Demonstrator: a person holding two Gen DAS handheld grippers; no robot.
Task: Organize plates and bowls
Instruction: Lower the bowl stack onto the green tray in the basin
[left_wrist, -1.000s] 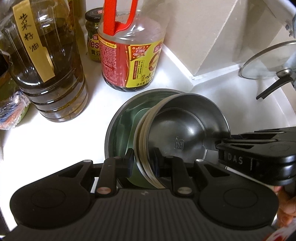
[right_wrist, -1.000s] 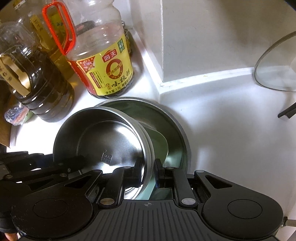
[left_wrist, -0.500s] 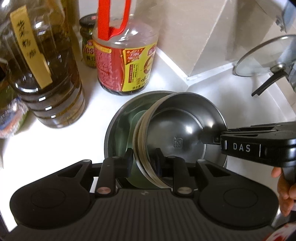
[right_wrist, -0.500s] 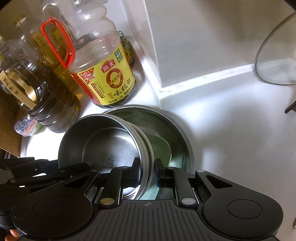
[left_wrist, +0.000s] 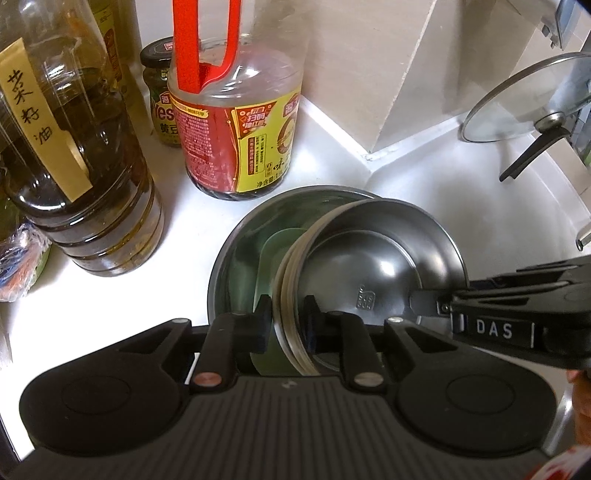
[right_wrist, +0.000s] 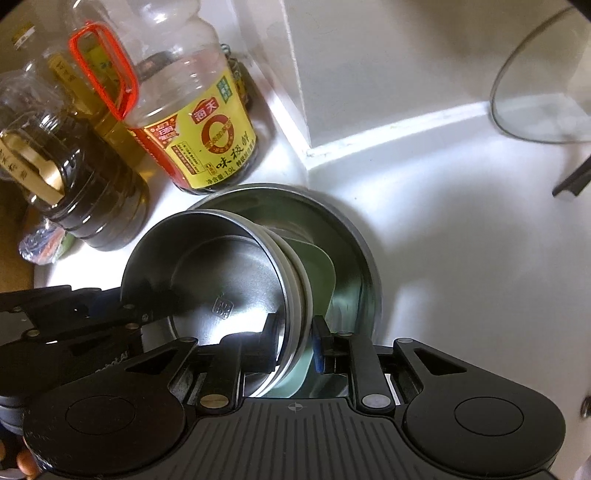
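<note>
A stack of nested steel bowls hangs tilted over a large steel bowl that holds a pale green plate. My left gripper is shut on the stack's near rim, its jaws closing. My right gripper clamps the opposite rim; its jaws are opening, with the pads still against the rim. Each gripper also shows in the other's view, the right gripper on the stack's right edge and the left gripper on its left edge.
On the white counter behind the bowls stand a dark oil bottle, a red-handled sauce jug and a small jar. A wall corner juts in behind. A glass lid leans at the far right.
Both grippers have rolled a little with the stack still between them. The right jaws stand slightly wider than before. The stack stays over the large bowl.
</note>
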